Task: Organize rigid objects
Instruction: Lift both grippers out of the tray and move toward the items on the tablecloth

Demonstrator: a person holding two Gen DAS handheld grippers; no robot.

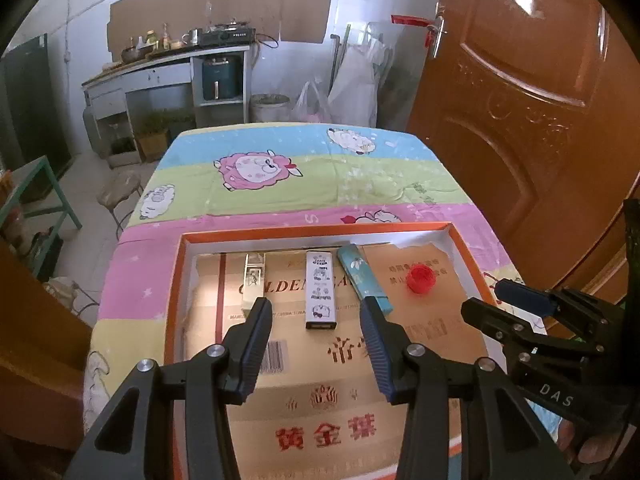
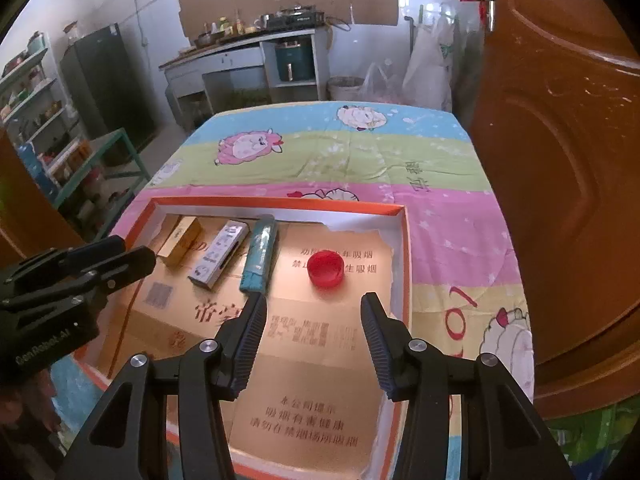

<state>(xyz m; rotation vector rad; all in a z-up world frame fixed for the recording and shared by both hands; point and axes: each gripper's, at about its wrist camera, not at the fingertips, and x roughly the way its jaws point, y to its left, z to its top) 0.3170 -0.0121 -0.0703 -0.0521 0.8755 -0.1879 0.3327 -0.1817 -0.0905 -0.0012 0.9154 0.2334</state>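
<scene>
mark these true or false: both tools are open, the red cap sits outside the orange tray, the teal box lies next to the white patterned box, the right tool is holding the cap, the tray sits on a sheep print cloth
1. Both tools are open. True: the left tool and the right tool each show a wide gap and hold nothing.
2. The red cap sits outside the orange tray. False: it lies inside, on the cardboard lining.
3. The teal box lies next to the white patterned box. True.
4. The right tool is holding the cap. False: the cap rests on the lining ahead of the fingers, untouched.
5. The tray sits on a sheep print cloth. True.
</scene>
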